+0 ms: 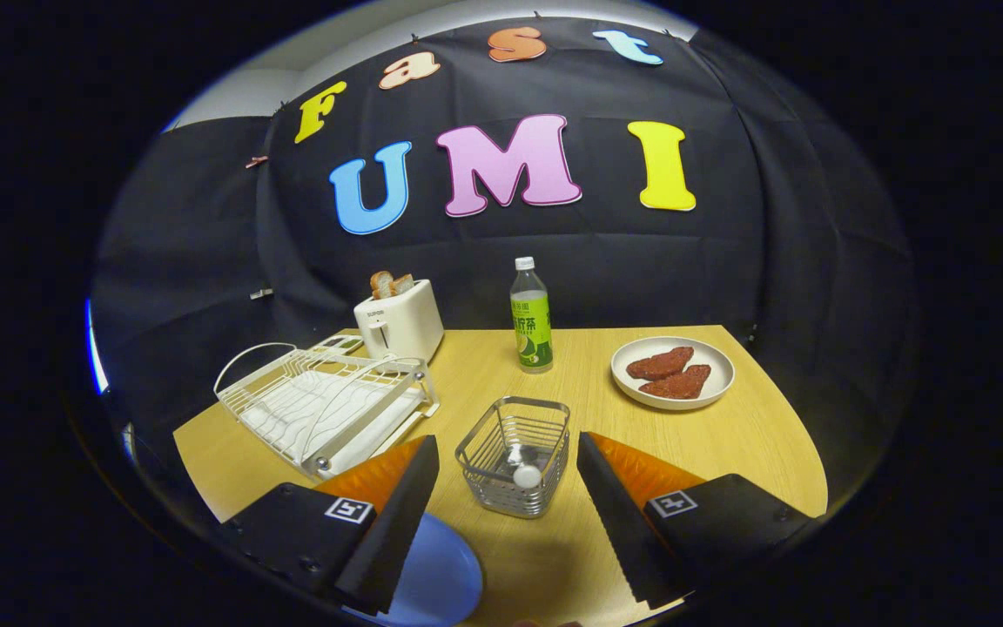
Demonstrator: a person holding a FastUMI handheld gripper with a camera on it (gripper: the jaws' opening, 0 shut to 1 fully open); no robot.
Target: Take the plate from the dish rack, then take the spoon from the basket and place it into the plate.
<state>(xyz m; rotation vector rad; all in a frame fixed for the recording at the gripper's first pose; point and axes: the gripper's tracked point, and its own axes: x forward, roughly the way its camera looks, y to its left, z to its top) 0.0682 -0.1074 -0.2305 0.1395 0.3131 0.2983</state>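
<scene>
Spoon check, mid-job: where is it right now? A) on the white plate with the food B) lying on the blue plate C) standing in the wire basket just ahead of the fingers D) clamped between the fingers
C: the spoon stands inside the wire basket, ahead of the open gripper, whose fingers hold nothing.

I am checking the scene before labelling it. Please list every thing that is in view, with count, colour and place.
table: 1, light wood, under all
dish rack: 1, white, beyond the left finger
toaster: 1, white, behind the rack, bread in its slots
bottle: 1, clear with green label, upright, beyond the basket
white plate: 1, holds two brown pieces, far right
basket: 1, metal wire, just ahead, between the fingers
spoon: 1, white, inside the basket
blue plate: 1, by the left finger
gripper: 1, black and orange, open
</scene>
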